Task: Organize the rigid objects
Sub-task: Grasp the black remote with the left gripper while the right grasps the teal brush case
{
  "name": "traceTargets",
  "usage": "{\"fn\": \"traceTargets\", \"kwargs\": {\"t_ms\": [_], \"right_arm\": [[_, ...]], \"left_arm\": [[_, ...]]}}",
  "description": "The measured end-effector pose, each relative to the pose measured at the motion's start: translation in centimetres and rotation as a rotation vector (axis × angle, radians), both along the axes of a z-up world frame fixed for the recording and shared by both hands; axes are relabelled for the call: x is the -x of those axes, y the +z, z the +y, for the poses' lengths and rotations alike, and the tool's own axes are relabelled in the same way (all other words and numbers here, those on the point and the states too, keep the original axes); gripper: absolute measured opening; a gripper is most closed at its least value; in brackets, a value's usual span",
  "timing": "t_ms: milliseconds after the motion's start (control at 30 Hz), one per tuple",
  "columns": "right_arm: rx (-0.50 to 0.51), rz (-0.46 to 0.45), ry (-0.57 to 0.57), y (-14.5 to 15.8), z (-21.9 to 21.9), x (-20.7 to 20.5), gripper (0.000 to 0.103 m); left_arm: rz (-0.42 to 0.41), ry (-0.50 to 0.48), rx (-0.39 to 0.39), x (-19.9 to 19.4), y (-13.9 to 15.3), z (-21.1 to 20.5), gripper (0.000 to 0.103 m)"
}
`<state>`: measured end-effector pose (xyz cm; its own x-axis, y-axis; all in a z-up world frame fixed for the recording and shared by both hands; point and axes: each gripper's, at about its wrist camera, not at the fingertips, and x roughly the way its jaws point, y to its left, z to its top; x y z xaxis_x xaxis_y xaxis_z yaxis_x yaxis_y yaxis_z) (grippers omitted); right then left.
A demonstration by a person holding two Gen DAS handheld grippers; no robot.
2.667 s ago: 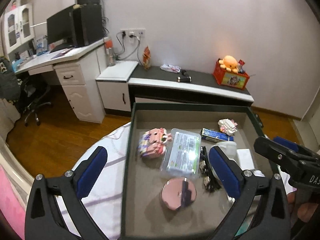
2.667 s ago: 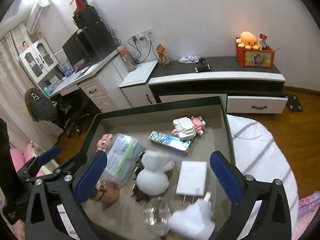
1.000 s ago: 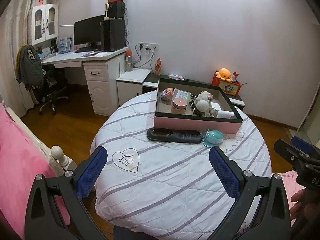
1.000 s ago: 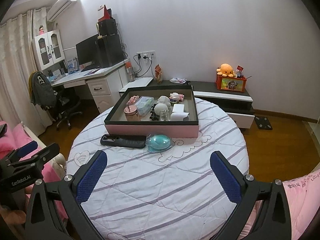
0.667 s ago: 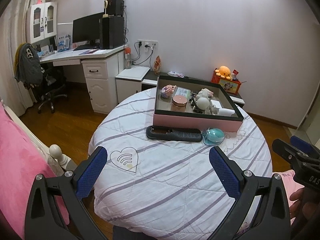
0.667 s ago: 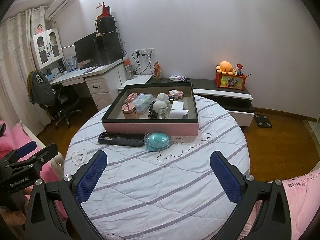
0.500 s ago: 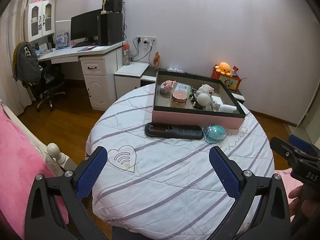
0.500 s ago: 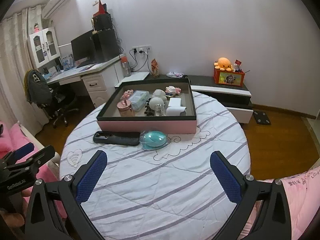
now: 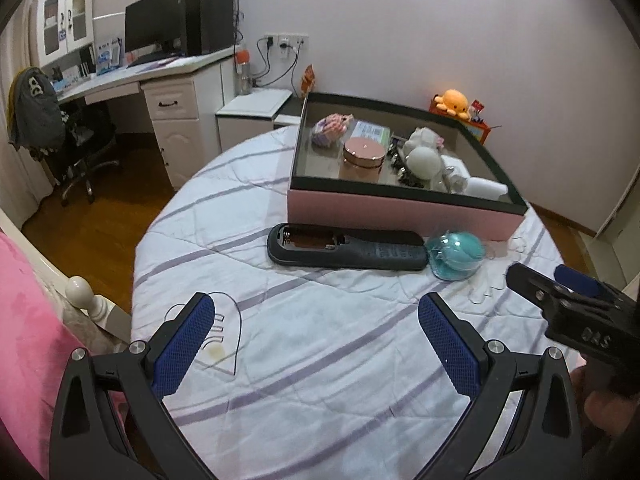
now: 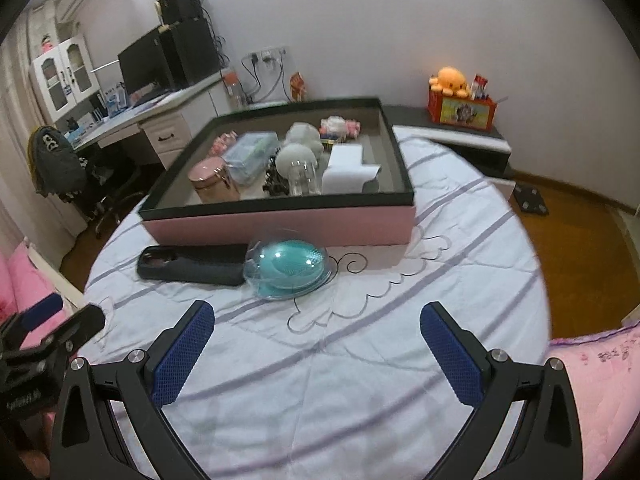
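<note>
Left gripper (image 9: pixel 316 344) bottom of frame, jaws wide, nothing held – over striped quilt (image 9: pixel 320 360)
Right gripper (image 10: pixel 316 348) likewise wide, empty
Mid-frame: black remote (image 9: pixel 344 251) lying back-up, battery bay open, end touching teal dome (image 9: pixel 456 254)
Just behind both – pink box (image 9: pixel 400 212), dark rim, holding copper tin (image 9: pixel 363 154), white ball (image 9: pixel 424 162), clear case (image 10: pixel 250 156)
Upper left: desk (image 9: pixel 160 80), monitor (image 9: pixel 154 32)
</note>
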<state>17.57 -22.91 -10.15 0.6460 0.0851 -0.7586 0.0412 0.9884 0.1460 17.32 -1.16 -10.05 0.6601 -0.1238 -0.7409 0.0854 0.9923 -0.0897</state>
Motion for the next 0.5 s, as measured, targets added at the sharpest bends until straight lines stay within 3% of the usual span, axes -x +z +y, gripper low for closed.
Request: {"fn": "traceTargets", "kwargs": {"t_ms": [300,500], "right_arm": [[-0.028,0.069,0.015,-3.7,0.6,-5.1,0.103],[-0.040,0.072,0.049,-4.5,0.8,-6.7,0.103]], "left_arm": [[0.063,0.013,-0.013,-3.3,-2.8,0.4,0.103],[0.064,-0.023,-0.022,-5.1,-3.5,0.4,0.103]]}}
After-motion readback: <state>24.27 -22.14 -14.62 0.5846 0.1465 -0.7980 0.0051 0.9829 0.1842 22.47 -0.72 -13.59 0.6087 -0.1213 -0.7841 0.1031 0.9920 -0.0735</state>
